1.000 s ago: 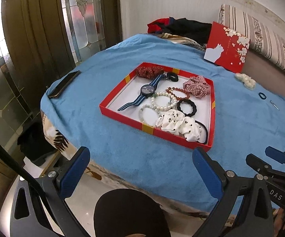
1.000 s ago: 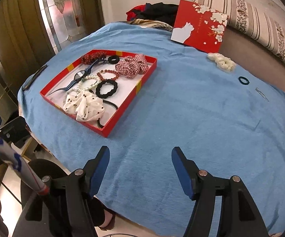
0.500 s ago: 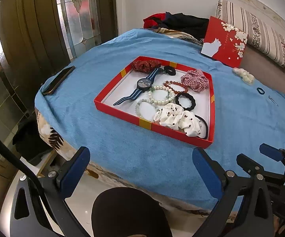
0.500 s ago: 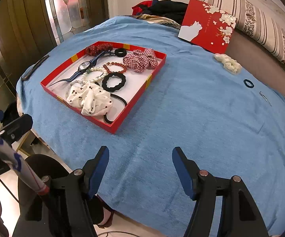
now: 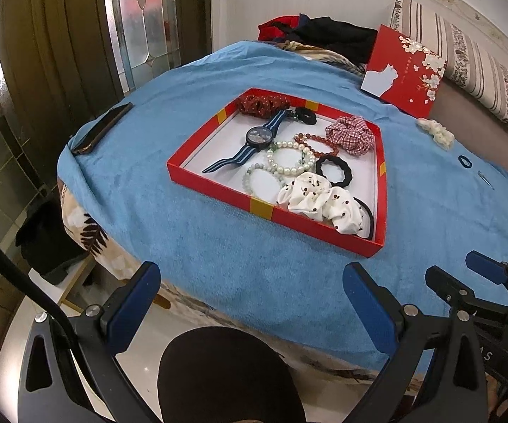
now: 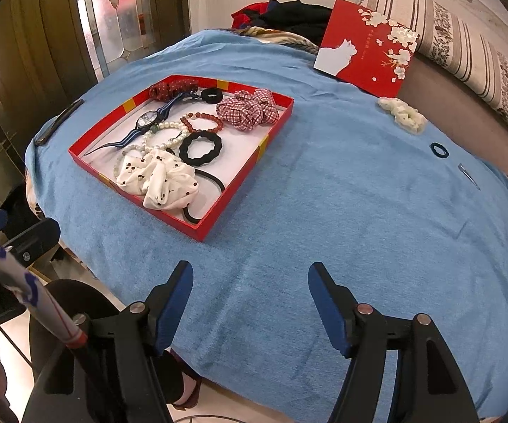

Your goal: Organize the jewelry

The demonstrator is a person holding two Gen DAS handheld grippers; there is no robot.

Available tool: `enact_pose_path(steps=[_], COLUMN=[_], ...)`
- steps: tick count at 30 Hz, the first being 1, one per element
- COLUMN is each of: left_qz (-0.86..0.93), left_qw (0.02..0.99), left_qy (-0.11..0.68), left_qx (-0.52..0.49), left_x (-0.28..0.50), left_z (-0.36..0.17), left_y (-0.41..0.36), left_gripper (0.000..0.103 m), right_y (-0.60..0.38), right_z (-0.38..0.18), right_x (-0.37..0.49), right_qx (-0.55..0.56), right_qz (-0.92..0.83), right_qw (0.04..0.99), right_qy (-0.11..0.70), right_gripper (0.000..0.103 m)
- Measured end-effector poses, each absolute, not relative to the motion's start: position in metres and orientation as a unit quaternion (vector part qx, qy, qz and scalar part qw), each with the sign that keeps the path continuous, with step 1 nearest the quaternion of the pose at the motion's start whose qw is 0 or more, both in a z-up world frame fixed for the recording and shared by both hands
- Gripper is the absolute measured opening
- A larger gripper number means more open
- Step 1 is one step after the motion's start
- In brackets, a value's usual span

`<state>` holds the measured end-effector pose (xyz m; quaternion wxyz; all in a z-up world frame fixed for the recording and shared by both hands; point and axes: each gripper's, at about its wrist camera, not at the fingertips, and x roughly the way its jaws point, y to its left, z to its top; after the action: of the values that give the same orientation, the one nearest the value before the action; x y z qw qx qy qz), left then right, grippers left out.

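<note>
A blue towel [image 6: 324, 211] covers the tabletop and carries all items. The red tray [image 6: 240, 172] sits left of centre on the towel and holds the jewelry: a white dotted scrunchie [image 6: 159, 179] at the near end, a plaid scrunchie [image 6: 248, 109] at the far right corner, a blue-strap watch [image 5: 259, 135], a pearl bracelet [image 5: 291, 157], a black ring hair tie [image 6: 201, 148] and a red bead bracelet [image 6: 203, 121]. A red box lid [image 6: 366, 54] leans at the far edge. A cream hair clip [image 6: 402, 116], a small dark hair tie [image 6: 439, 149] and a metal pin [image 6: 469, 175] lie on the towel well apart from the tray. The left hand-held gripper [image 5: 254, 299] and right hand-held gripper [image 6: 250, 299] both hover at the near edge, jaws apart, holding nothing
</note>
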<state>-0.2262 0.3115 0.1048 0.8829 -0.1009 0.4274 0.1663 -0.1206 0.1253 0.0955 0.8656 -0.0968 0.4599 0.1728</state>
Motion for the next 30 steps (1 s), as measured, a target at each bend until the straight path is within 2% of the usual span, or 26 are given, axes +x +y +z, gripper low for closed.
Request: enact_pose_path(steps=[30], left_qz=[0.173], left_qw=[0.870], left_qy=[0.445], left_qx=[-0.124], left_x=[-0.224], left_z=[0.089], left_y=[0.335], left_gripper=[0.103], right_y=[0.144], right_z=[0.092], right_x=[-0.093], right_qx=[-0.078], right_qz=[0.164], right_qw=[0.859], right_qy=[0.479], right_gripper=[0.074])
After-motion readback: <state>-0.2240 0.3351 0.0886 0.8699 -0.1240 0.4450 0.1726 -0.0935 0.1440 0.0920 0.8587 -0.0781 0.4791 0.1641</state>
